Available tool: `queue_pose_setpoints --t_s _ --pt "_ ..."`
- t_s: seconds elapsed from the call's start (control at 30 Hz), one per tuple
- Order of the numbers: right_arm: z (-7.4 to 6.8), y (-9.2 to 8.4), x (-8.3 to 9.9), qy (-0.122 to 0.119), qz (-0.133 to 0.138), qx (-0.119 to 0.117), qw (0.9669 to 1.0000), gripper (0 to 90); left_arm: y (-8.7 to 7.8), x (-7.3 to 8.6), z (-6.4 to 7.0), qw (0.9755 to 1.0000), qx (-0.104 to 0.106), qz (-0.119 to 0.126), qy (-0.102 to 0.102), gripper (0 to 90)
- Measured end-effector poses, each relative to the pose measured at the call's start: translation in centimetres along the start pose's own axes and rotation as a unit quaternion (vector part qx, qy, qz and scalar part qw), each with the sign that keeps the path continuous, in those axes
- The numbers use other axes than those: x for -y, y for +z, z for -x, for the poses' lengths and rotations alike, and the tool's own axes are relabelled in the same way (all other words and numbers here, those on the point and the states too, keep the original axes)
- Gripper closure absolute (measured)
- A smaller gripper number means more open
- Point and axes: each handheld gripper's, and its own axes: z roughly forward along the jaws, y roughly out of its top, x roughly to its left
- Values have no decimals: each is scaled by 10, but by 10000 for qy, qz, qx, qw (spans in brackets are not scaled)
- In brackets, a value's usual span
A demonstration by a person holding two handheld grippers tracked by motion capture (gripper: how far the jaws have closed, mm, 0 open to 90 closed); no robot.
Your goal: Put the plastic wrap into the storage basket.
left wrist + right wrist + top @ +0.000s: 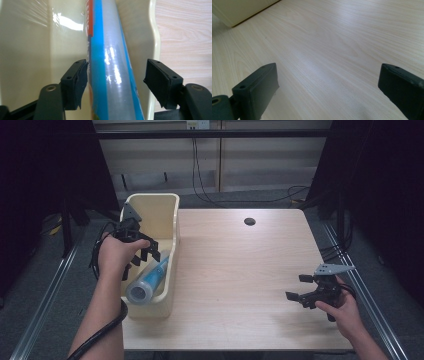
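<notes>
The left gripper [145, 254] reaches into the bin [172, 227] at the left of the high view. Its jaws straddle the tube [110, 75]: 1 pad touches it, the other stands apart. The tube lies along the bin, cap end toward the frame's bottom. The right gripper [300, 287], lower right, gapes over bare table [240, 270].

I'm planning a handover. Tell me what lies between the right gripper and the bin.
Bare tabletop. In the high view nothing stands between the right gripper and the bin; the right gripper view shows plain wood up to the bin's corner.
</notes>
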Motion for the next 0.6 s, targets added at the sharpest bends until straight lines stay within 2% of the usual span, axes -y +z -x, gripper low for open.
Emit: queue_pose_setpoints --t_s 0.1,0.2,0.37,0.47,0.6 --pt "1 0 1 -12 -11 -19 10000 26 -3 0 1 10000 -9 44 -14 334" --pt "0 0 0 -3 -4 -11 10000 25 -5 0 2 9998 -38 163 57 304" --pt "0 0 0 -3 -17 -7 10000 25 -7 1 4 9995 93 272 94 246" --pt "-1 1 1 -35 -39 -15 10000 25 -7 1 7 9990 177 362 187 192" --pt "-2 1 1 -75 -55 -12 10000 25 -10 2 12 9982 297 455 259 162"
